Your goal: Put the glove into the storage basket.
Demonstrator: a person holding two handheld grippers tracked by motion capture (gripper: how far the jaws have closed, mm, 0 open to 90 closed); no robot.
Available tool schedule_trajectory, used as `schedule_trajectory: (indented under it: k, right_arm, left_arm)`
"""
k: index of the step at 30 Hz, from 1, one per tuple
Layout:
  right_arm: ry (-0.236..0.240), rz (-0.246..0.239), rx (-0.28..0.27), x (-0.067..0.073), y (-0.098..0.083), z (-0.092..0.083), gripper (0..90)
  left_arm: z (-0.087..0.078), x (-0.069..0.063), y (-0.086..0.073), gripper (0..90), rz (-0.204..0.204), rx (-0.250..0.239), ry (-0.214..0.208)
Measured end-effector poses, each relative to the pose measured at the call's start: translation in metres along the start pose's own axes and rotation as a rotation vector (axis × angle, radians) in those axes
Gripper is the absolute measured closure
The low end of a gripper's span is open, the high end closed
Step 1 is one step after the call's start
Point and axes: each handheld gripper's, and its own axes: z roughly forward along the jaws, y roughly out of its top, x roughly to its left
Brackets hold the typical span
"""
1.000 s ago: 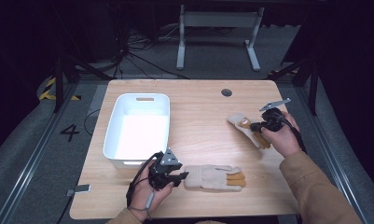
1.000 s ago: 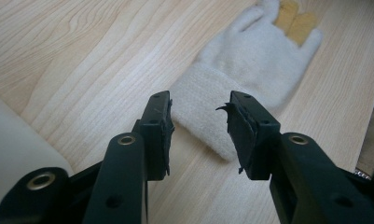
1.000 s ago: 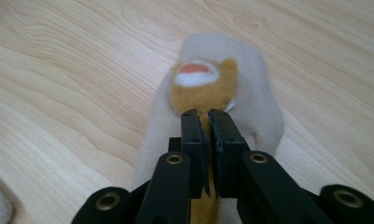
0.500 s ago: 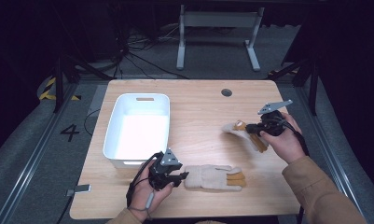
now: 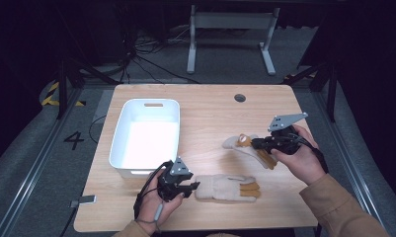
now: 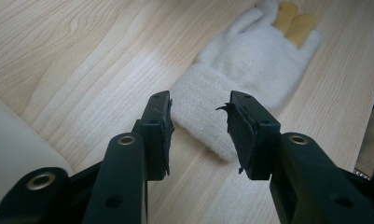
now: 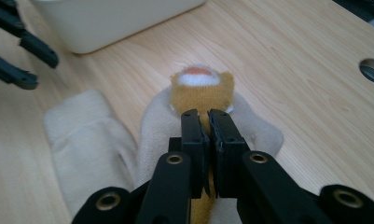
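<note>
Clamped tight in my right tongs (image 7: 207, 122) is the fuzzy cream knit glove with mustard-yellow fingers (image 5: 245, 145), pinched by a fold of its yellow part. Since a second ago I have lifted it: it lay flat on the right side of the pale wooden table (image 5: 210, 113), and now its gripped end is raised and drawn toward the middle while the cuff still drags on the wood. That tells me the pick has taken, and I judge the next stretch is carrying it over to the white rectangular plastic bin (image 5: 117, 143) at the left. My right hand (image 5: 299, 158) holds the tool roughly level, jaws pointing left across the table, the forearm coming in from the lower right corner. My left tongs (image 6: 198, 116) have not moved; their jaws stand apart on either side of the ribbed cuff of the second matching cream glove (image 6: 250, 65), which lies flat near the front edge, and the pads do not press on it. My left hand (image 5: 158, 205) rests low just in front of the bin, pointing right.
</note>
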Motion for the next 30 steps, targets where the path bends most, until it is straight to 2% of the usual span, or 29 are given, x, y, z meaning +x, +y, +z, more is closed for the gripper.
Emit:
schedule_trajectory:
  k: [1, 2, 14, 22, 23, 25, 30]
  right_arm:
    - [0.022, -0.023, -0.007, 0.007, 0.002, 0.0, 86.0]
    - [0.022, -0.023, -0.007, 0.007, 0.002, 0.0, 86.0]
    - [0.159, -0.146, -0.033, 0.045, 0.002, 0.015, 85.9]
    - [0.207, -0.175, -0.048, 0.057, -0.002, 0.022, 85.9]
    - [0.229, -0.185, -0.048, 0.06, -0.002, 0.024, 85.9]
    - [0.237, -0.193, -0.051, 0.062, -0.003, 0.025, 85.9]
    - [0.294, -0.228, -0.058, 0.067, -0.008, 0.03, 85.8]
  left_arm:
    - [0.0, 0.0, 0.0, 60.6, 0.0, -0.001, 0.0]
    - [-0.001, 0.0, 0.0, 60.6, 0.0, 0.0, 0.0]
    - [-0.004, 0.004, -0.001, 62.8, -0.019, -0.019, 0.007]
    - [-0.006, 0.005, -0.001, 63.7, -0.032, -0.037, 0.011]
    - [-0.006, 0.006, -0.001, 63.8, -0.033, -0.041, 0.012]
    - [-0.007, 0.006, -0.001, 63.9, -0.035, -0.039, 0.011]
    - [-0.007, 0.006, -0.001, 64.3, -0.036, -0.042, 0.012]
